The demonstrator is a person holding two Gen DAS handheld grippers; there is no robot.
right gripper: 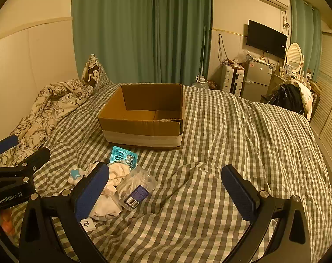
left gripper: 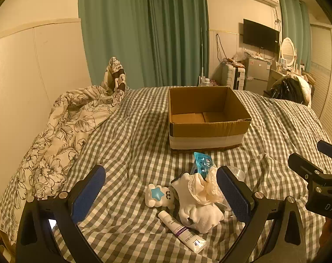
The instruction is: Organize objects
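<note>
Where: small clutter lies heaped on the green-and-white checked bed (left gripper: 130, 131), just short of the open brown cardboard box (left gripper: 207, 118), which holds nothing visible.
Left hand-held gripper (left gripper: 160, 194): spread wide, empty, straddling the white frilled socks (left gripper: 198, 201), a white bear toy with a blue star (left gripper: 158, 195) and a white cream tube (left gripper: 181, 232).
Tube's axis: slanting near-right to far-left.
Right hand-held gripper (right gripper: 166, 188): spread, empty, over bare cover; the heap sits off its left finger.
Nearer hand: likely the left.
</note>
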